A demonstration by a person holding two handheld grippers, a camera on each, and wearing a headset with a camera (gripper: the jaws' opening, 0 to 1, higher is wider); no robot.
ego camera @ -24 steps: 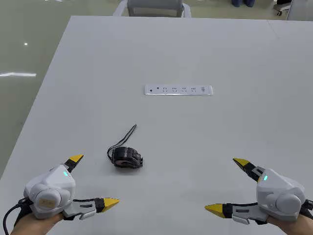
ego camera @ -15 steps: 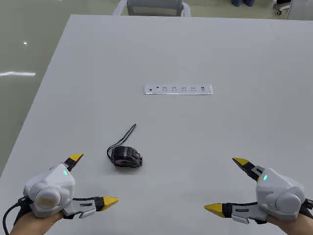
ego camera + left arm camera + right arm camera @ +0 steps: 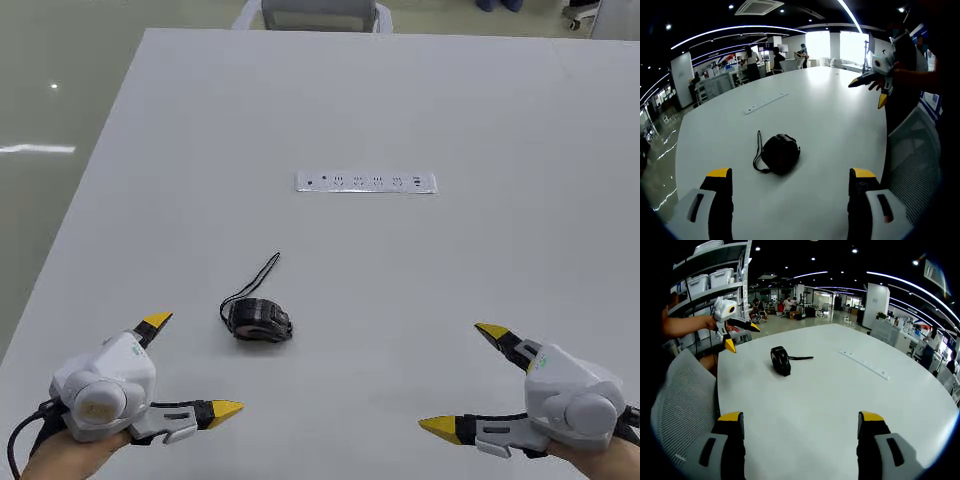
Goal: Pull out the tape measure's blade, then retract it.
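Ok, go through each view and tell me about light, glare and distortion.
Head view: soft even light, all sharp, the tape measure throws barely a shadow on the white table, a glare streak on the floor. Left gripper view: fisheye bends the ceiling lights into arcs, the windows are blown out. Right gripper view: same bending, the table edge curves round.

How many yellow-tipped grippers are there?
2: the left gripper low on the left, near the tape measure; the right gripper low on the right. Both are open.

I'm at a big white table (image 3: 450,110), chair (image 3: 318,14) at its far end, glossy floor (image 3: 50,100), storage shelves (image 3: 710,277) in a strip-lit open office.
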